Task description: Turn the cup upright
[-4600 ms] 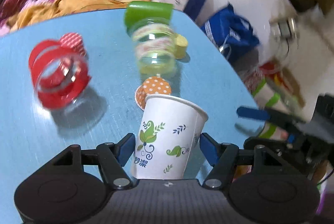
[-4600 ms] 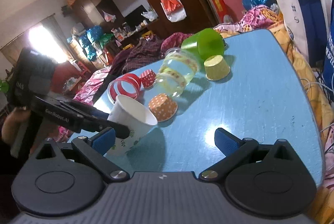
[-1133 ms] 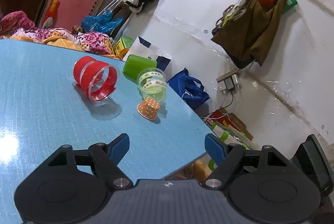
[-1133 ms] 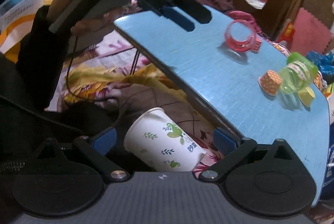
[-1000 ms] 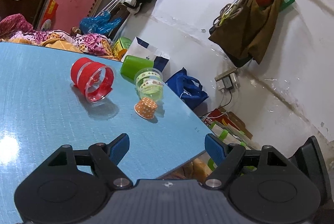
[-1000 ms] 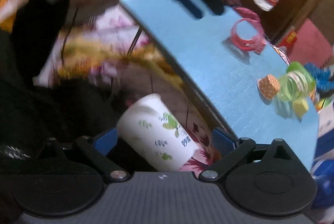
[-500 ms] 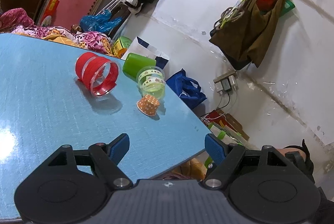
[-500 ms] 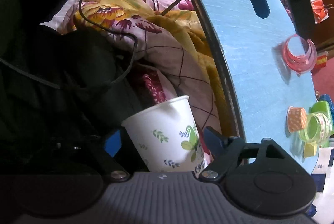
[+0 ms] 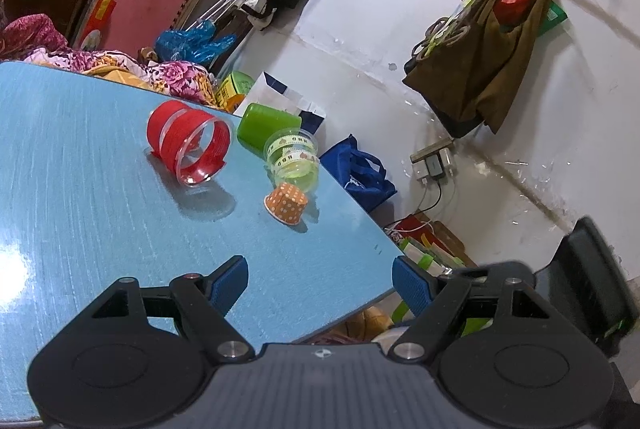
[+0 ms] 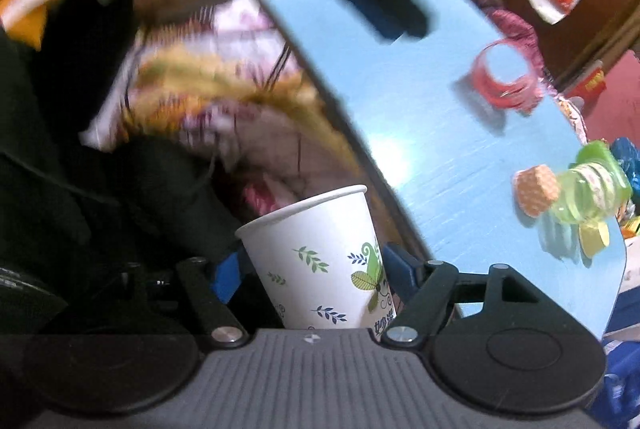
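Note:
A white paper cup with green and blue leaf prints sits between the blue pads of my right gripper, which is shut on it. The cup's rim points away from the camera, and it hangs in the air off the near edge of the blue table. My left gripper is open and empty, held over the table's near right corner. The left gripper also shows blurred at the top of the right wrist view. The paper cup is not in the left wrist view.
On the table lie a red-banded clear cup on its side, a green cup, a clear patterned cup and an orange dotted paper liner. Floral bedding lies beside the table. Bags crowd the floor at the wall.
My right gripper has swung and turned with the cup, so the table now sits further right in its view. The left gripper has barely moved and stays open.

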Motion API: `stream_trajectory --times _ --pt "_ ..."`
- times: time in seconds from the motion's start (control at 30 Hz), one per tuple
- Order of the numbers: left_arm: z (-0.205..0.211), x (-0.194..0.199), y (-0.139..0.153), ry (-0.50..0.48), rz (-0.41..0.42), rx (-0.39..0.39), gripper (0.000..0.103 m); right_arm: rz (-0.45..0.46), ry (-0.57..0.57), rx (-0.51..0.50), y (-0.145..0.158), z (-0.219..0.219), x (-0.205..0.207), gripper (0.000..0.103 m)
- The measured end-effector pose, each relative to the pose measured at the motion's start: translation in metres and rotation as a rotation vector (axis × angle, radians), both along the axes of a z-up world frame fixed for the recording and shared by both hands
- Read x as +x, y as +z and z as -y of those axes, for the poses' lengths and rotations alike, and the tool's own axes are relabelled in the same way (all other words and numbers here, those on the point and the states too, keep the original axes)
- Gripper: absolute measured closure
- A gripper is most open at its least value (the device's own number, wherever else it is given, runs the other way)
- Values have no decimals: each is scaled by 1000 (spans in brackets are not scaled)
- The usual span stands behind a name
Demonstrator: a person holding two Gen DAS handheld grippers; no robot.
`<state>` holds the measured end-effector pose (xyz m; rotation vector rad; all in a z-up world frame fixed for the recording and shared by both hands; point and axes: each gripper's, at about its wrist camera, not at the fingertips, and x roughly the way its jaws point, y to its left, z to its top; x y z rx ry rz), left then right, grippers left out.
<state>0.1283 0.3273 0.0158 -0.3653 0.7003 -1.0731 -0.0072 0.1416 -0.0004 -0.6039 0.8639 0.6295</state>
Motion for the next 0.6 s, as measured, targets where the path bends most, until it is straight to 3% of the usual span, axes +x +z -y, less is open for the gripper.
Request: stream_trajectory --times 0.2,0.3,0.43,0.6 --pt "-1 -2 8 14 21 -10 21 171 -166 334 27 45 13 29" --pt "0 -2 11 25 27 -16 21 322 -277 511 16 63 25 29" --pt "4 -2 12 40 25 -10 21 440 -354 767 -8 86 35 29" --pt "7 -4 13 81 47 -39 21 577 -426 829 -26 86 36 29"
